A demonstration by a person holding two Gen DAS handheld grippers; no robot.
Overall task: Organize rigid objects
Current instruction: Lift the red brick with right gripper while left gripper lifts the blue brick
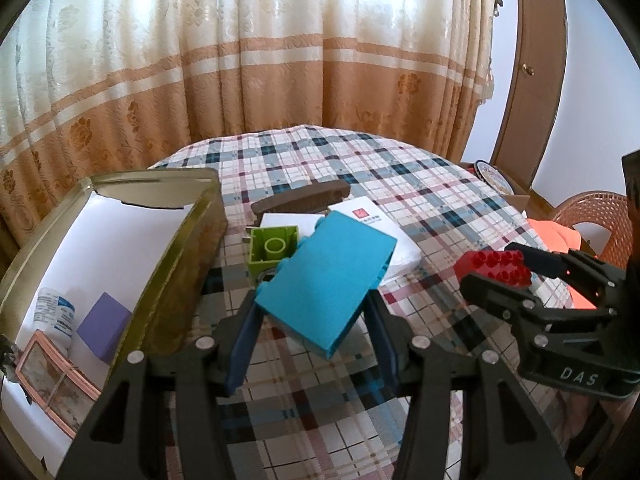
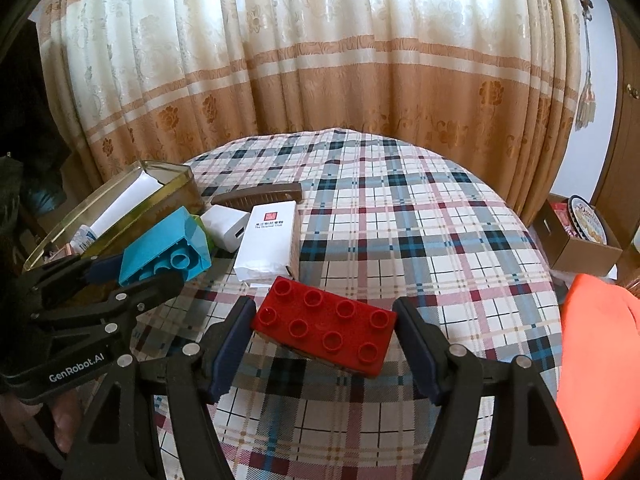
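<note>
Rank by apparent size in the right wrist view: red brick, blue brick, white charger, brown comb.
1. Red brick, though nearest the camera.
2. Blue brick.
3. Brown comb and white charger: too alike.

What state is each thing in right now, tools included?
Left tool: shut on blue brick, lifted, tilted.
Right tool: shut on red brick, studs up.
Tin box: open, partly filled.
Green brick: on table, hollow side showing.
White box: lying flat.
</note>
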